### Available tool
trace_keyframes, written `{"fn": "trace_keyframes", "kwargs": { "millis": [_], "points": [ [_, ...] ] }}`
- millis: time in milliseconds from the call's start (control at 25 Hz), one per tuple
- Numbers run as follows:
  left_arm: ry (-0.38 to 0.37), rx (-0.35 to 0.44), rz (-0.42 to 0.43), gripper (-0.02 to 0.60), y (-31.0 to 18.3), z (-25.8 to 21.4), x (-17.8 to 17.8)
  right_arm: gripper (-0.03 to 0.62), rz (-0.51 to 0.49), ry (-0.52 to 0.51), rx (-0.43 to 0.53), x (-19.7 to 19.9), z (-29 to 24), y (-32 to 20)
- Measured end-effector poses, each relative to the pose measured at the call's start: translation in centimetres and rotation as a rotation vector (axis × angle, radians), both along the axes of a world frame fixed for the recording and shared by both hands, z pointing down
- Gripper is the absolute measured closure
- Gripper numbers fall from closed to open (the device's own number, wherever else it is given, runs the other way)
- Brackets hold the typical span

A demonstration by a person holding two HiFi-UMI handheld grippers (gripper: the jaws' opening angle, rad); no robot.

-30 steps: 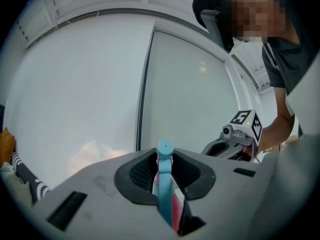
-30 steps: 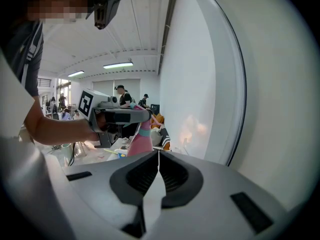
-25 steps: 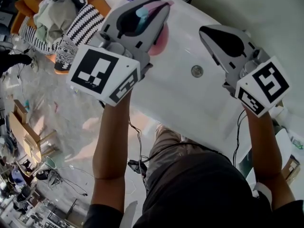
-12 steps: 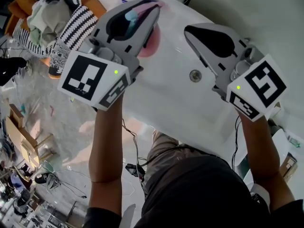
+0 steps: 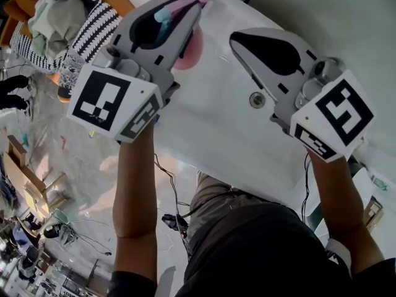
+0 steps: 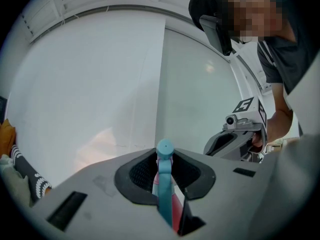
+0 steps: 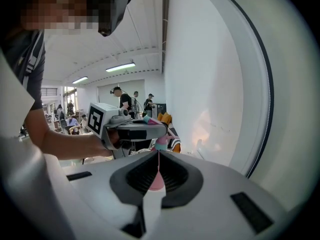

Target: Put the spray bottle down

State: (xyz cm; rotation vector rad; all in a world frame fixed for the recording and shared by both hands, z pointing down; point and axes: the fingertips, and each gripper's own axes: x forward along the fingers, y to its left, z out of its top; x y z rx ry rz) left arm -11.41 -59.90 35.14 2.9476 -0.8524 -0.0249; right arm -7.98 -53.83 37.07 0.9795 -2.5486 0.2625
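Observation:
The spray bottle has a pink body (image 5: pixel 190 49) and a teal trigger head (image 5: pixel 162 15). My left gripper (image 5: pixel 197 6) is shut on its head, and the body hangs under the jaws above the white basin (image 5: pixel 216 122). In the left gripper view the teal nozzle (image 6: pixel 164 149) sticks up between the closed jaws of the left gripper (image 6: pixel 165 176). My right gripper (image 5: pixel 240 39) hovers to the right, shut and empty. In the right gripper view, the right gripper (image 7: pixel 158 166) points at the left gripper (image 7: pixel 131 129) and the bottle (image 7: pixel 161 144) under it.
A round drain (image 5: pixel 257 99) lies in the basin below the right gripper. A heap of striped and orange clothes (image 5: pixel 68 17) sits at the top left. Cables and clutter cover the floor (image 5: pixel 55 184) on the left. A white wall (image 6: pixel 100 84) stands ahead.
Both grippers have shifted up and left in the head view, farther over the basin. The left gripper still holds the bottle, and the right stays shut.

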Motion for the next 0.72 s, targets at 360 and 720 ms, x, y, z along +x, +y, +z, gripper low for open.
{"fn": "trace_keyframes", "kwargs": {
  "millis": [360, 720],
  "points": [
    [0.013, -0.018, -0.009, 0.517, -2.3, 1.8, -1.7, 0.585, -0.009, 0.006, -0.028, -2.1, 1.5, -1.7],
    [0.027, -0.032, -0.013, 0.517, -4.5, 3.7, -2.9, 0.585, -0.022, 0.006, -0.048, -3.7, 2.7, -3.4]
  ]
}}
